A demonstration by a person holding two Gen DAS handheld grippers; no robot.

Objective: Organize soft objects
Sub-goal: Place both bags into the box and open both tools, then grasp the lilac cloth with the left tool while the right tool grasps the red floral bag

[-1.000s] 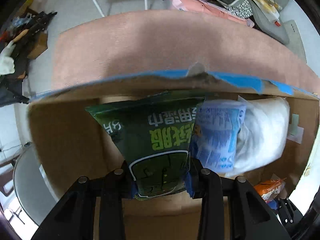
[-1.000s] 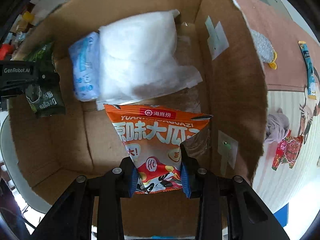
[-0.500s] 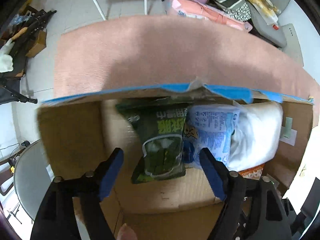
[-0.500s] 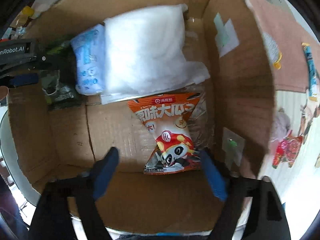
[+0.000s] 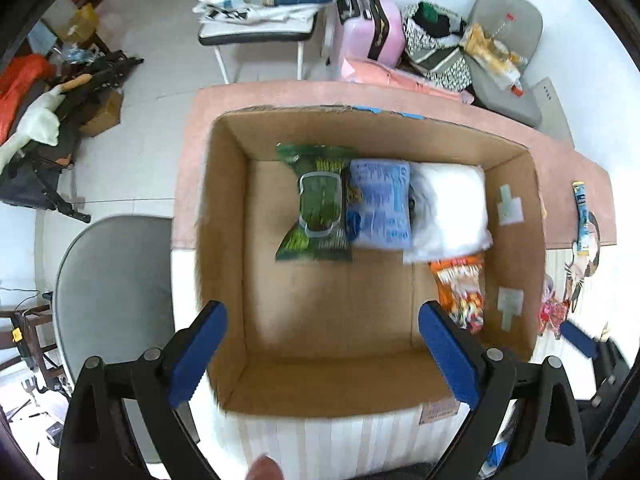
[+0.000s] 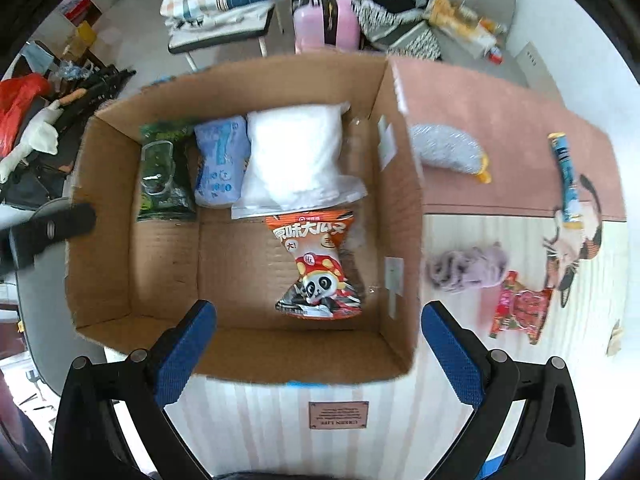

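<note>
An open cardboard box (image 5: 224, 240) (image 6: 400, 184) stands on the table. On its floor lie a green pack (image 5: 318, 204) (image 6: 162, 172), a light-blue pack (image 5: 380, 204) (image 6: 220, 160), a white pouch (image 5: 448, 208) (image 6: 296, 160) and an orange snack bag (image 5: 460, 292) (image 6: 316, 264). My left gripper (image 5: 322, 348) hangs above the box's near wall, jaws still opening, nothing between them. My right gripper (image 6: 318, 346) hovers over the near wall too, jaws opening and empty, the orange bag lying below them.
On the table right of the box lie a grey-and-yellow plush (image 6: 448, 150), a blue stick pack (image 6: 566, 180), a lilac cloth (image 6: 468, 270) and a red packet (image 6: 520, 308). A grey chair (image 5: 108, 288) stands left of the table. Chairs and bags crowd the floor behind.
Both grippers let go, the left of the green pack and the right of the orange bag, which now lie on the box floor. Both have risen out of the box, jaws wide.
</note>
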